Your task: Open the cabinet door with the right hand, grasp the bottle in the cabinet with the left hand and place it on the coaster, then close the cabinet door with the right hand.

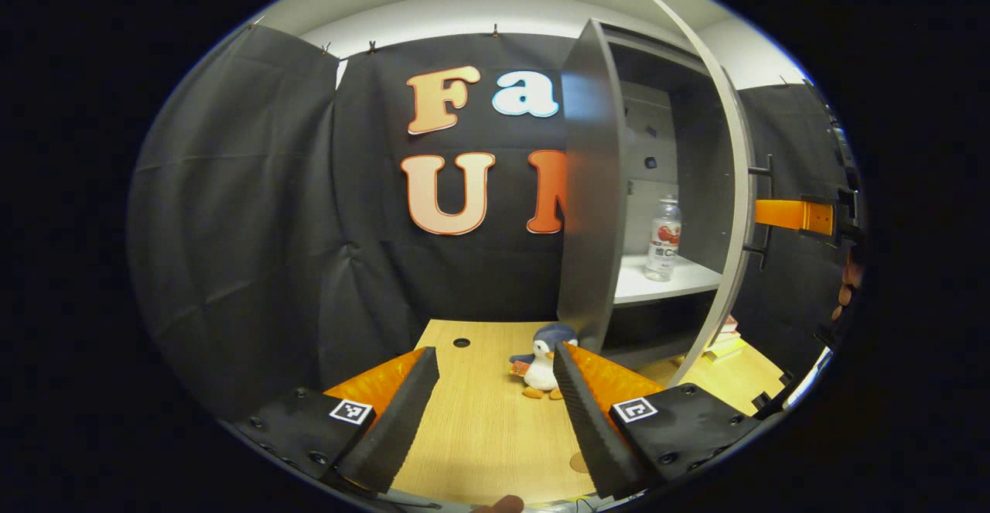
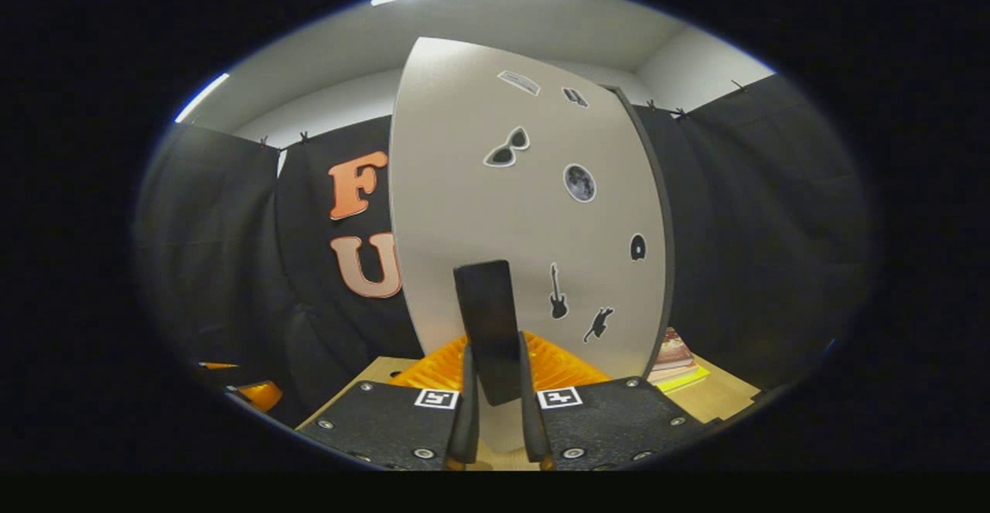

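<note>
- Wooden table (image 1: 479, 428) is lying nearest, under the left gripper (image 1: 495, 408), which is hovering with jaws spread wide and gripping nothing.
- Right gripper (image 2: 495, 389) is clamping the dark handle (image 2: 489, 327) of the cabinet door (image 2: 526, 219), which is standing well open.
- Farther in, the clear bottle (image 1: 663, 238), red-labelled, is standing upright on the cabinet shelf (image 1: 657, 285); grasping, placing and closing are still remaining.
</note>
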`<state>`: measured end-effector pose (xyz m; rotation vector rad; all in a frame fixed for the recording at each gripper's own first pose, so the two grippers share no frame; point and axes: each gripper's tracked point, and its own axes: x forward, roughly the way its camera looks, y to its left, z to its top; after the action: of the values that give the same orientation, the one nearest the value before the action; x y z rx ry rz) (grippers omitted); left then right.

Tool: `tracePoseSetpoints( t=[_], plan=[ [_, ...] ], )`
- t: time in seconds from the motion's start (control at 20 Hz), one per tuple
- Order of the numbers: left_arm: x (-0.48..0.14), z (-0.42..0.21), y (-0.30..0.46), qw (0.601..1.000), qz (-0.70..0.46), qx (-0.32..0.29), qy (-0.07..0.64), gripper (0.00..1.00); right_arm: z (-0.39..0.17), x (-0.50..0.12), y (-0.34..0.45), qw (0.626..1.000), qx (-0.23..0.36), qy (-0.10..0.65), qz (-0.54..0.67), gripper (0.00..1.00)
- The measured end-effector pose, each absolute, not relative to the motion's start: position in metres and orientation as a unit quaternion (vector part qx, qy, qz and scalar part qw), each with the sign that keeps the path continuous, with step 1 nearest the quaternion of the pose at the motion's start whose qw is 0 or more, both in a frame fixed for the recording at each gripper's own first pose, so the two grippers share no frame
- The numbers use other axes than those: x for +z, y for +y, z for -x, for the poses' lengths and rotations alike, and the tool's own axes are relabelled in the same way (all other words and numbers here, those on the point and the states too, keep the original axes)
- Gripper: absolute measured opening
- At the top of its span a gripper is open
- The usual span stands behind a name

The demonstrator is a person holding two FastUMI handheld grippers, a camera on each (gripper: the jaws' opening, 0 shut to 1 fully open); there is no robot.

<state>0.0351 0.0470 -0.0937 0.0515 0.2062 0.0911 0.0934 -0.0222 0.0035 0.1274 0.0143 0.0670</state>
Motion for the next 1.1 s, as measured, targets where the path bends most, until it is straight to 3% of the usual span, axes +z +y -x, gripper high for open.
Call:
tracePoseSetpoints(
  t=[0.25,0.55,1.1],
  plan=[
    [-0.094,0.001,0.012,0.993,-0.033,0.048,0.104,0.99,-0.065,0.006,-0.06,0.997,0.031,0.002,-0.074,0.23],
    [-0.094,0.024,-0.034,0.994,-0.036,0.041,0.1,0.94,-0.029,0.003,-0.116,0.997,0.021,-0.002,-0.074,0.19],
    [-0.099,0.042,-0.099,0.993,-0.045,0.026,0.107,0.94,-0.012,-0.003,-0.227,0.998,-0.006,-0.001,-0.067,0.15]
  ],
)
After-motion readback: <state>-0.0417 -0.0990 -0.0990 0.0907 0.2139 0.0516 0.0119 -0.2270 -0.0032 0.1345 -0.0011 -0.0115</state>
